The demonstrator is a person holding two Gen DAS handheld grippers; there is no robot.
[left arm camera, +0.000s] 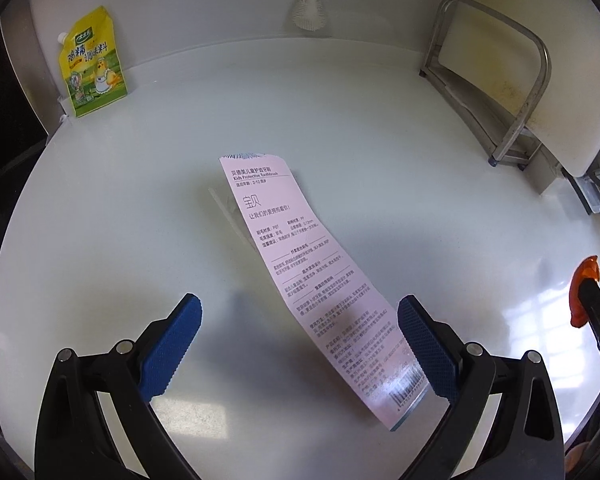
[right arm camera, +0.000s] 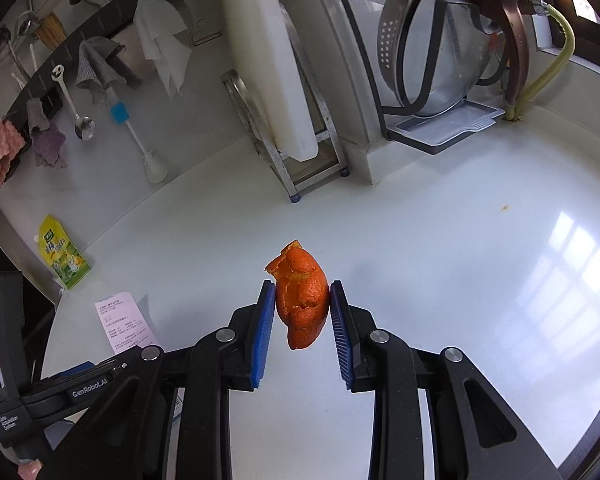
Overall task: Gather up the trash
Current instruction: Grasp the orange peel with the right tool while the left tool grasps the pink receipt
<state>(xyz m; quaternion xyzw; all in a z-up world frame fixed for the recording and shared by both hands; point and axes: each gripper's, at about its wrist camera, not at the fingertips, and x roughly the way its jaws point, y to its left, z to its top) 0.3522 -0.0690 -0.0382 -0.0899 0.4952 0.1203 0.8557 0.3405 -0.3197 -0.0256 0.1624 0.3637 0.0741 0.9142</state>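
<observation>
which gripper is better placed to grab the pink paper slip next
Left. The left gripper is open right over the pink slip, while the right gripper is already shut on the orange peel.

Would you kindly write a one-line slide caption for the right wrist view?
Right gripper holds an orange peel above the white counter, with a pink leaflet lying at left.

orange peel: 1 | pink package card: 1 | yellow pouch: 1 | tools: 2
</observation>
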